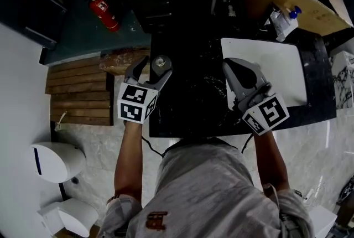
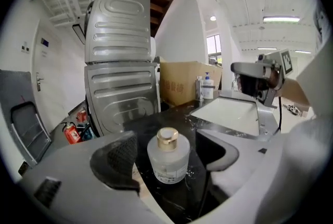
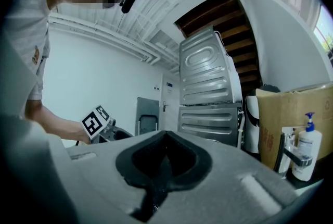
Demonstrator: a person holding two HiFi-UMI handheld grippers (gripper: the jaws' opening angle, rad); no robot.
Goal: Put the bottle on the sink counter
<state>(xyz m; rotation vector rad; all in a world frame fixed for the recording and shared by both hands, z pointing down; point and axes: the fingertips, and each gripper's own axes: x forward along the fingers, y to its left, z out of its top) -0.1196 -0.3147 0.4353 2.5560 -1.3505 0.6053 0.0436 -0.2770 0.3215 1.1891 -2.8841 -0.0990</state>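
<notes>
Centrally, a squat frosted-glass bottle (image 2: 167,159) with a gold cap stands upright on the dark marbled worktop (image 1: 188,101), close to its left edge and well left of the white sink basin (image 1: 276,65). Its base rests flat on the stone and its long axis points straight up.

The left tool (image 1: 155,65) reaches in from the near side, with one jaw on each side of the bottle. The jaws are spread, and the left gripper view shows a sliver of dark worktop between the glass and each pad, so the tool brackets the bottle without squeezing it. The bottle sits dead ahead of this tool, on the line between its jaws.

The right tool (image 1: 235,68) hovers over the near-left corner of the basin, well apart from the bottle. Its jaws are pressed together with nothing between them.

Judging by this, the bottle already rests on the sink counter. The left tool is by far the nearer, and whichever way it goes the upright bottle lies straight along its line. Pulling straight back towards the near edge would clear the bottle, while any sideways drift could tip it.

Behind the worktop's far edge rise stacked ribbed metal appliances (image 2: 120,61), and a red fire extinguisher (image 1: 104,11) lies beyond the left edge.
</notes>
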